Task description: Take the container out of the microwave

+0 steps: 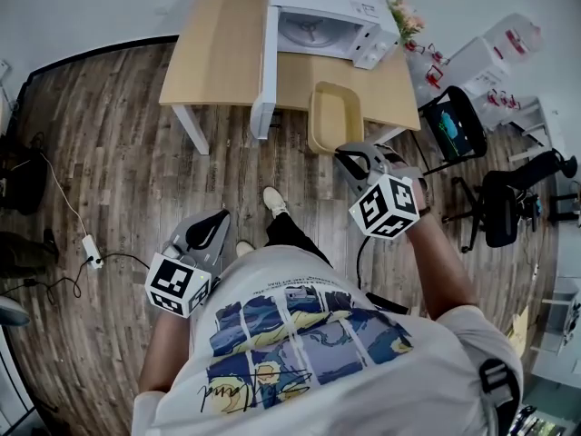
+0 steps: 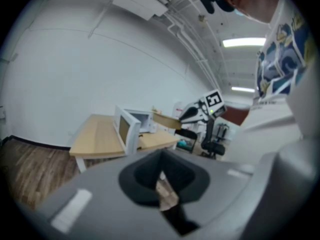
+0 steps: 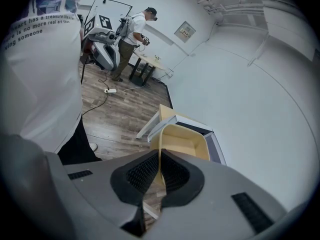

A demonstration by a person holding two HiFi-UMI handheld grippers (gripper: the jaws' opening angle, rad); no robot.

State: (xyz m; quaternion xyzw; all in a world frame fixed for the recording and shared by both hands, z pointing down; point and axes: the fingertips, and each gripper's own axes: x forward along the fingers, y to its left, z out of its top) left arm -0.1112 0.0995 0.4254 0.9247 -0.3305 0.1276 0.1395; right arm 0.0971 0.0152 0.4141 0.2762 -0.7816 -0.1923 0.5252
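Observation:
The pale yellow container (image 1: 336,116) hangs outside the white microwave (image 1: 322,12), over the front edge of the wooden table (image 1: 213,53). My right gripper (image 1: 352,155) is shut on its near rim; in the right gripper view the rim of the container (image 3: 182,141) runs between the closed jaws of that gripper (image 3: 159,170). The microwave door (image 1: 265,71) stands wide open to the left. My left gripper (image 1: 216,221) hangs low at the left over the floor, away from the table. In the left gripper view this gripper (image 2: 162,176) is shut with nothing in it.
Black office chairs (image 1: 504,203) and a dark seat (image 1: 454,125) stand right of the table. A flower bunch (image 1: 406,14) sits beside the microwave. A power strip with cable (image 1: 91,248) lies on the floor at left. Another person (image 3: 132,34) stands at a far table.

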